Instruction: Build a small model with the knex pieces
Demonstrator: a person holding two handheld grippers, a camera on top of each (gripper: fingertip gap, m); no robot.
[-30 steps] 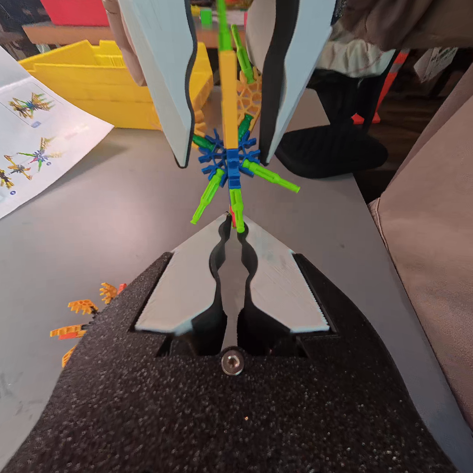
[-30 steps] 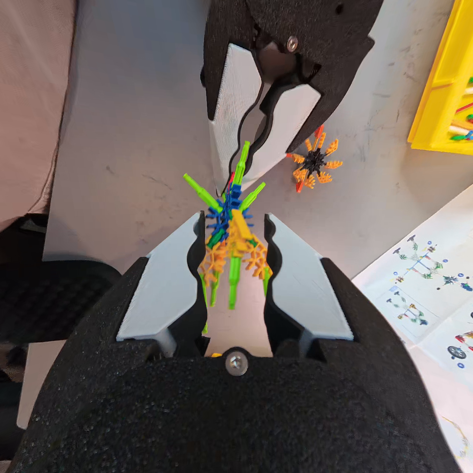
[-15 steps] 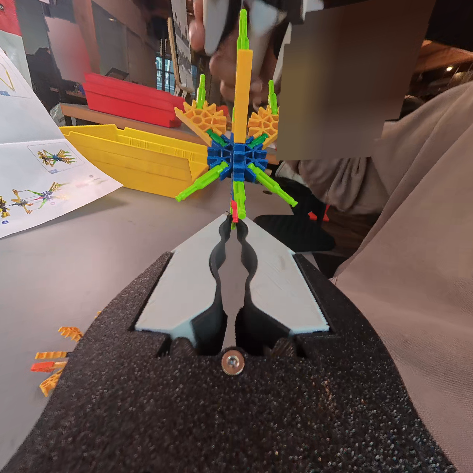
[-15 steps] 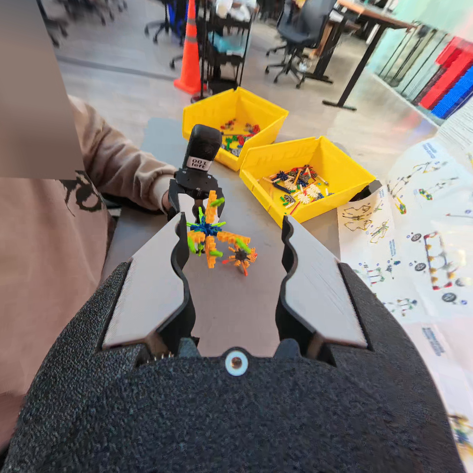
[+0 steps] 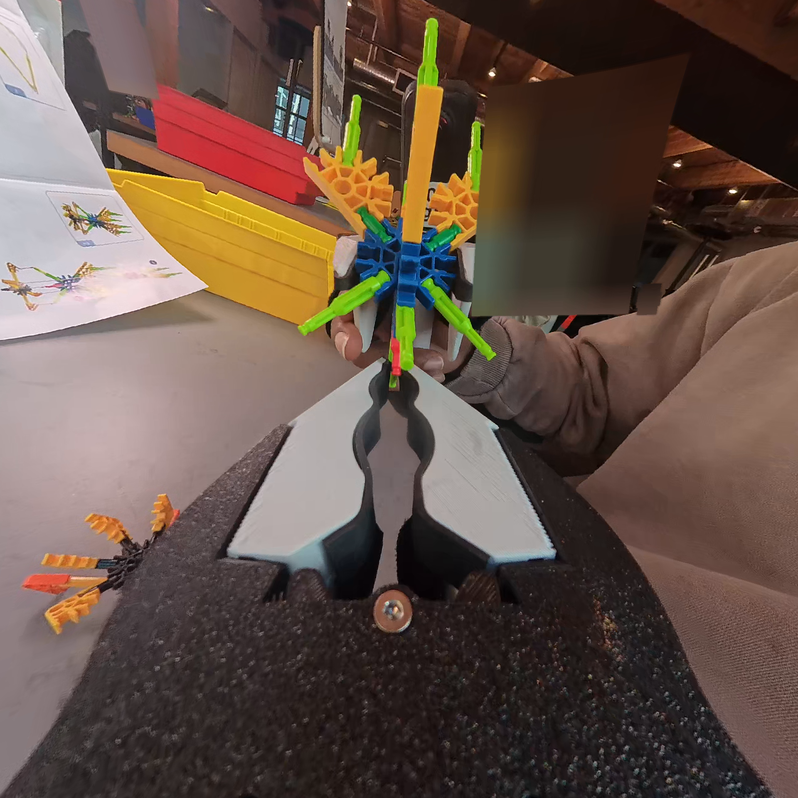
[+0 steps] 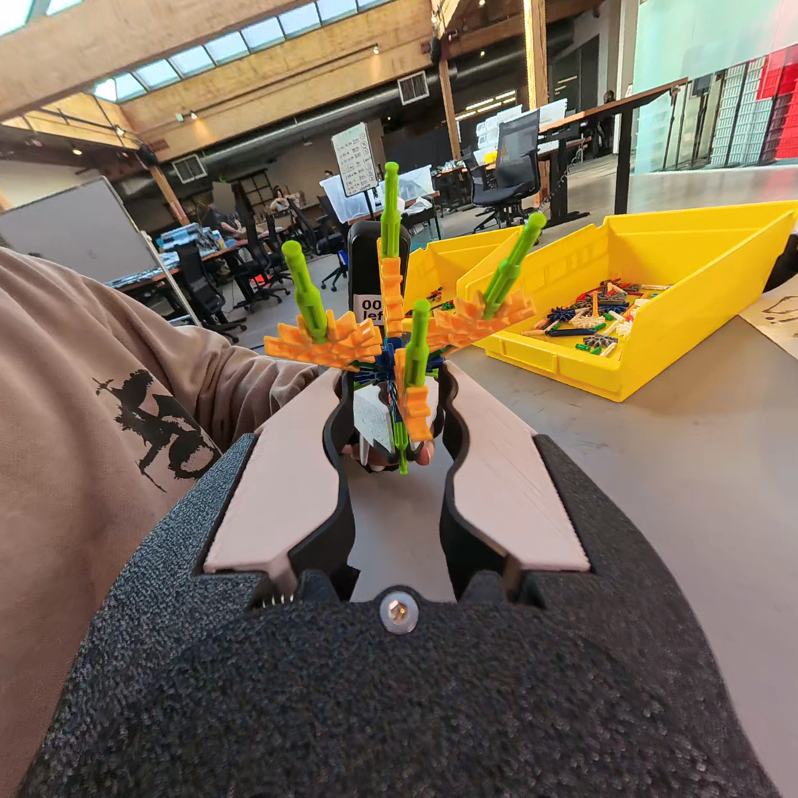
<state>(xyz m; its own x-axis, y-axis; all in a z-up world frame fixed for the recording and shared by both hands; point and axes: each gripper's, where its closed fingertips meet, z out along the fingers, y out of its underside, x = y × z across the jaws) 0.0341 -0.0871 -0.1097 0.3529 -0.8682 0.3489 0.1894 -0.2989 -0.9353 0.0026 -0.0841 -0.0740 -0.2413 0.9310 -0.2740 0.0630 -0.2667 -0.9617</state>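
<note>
Right gripper point(image 6: 391, 380) jaws parted around toy model point(image 6: 399, 341), possibly touching; yellow bins point(image 6: 647, 345) right.

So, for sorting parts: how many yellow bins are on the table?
2: the near bin holding loose parts, the far bin just behind it, partly hidden by the model.

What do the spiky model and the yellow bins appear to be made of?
Spiky model, pinched by the left tongs: looks like hard moulded plastic, glossy, in solid green, blue and orange snap-fit pieces. Yellow bins: seemingly rigid moulded plastic, smooth with a slight sheen and ribbed rims.
</note>
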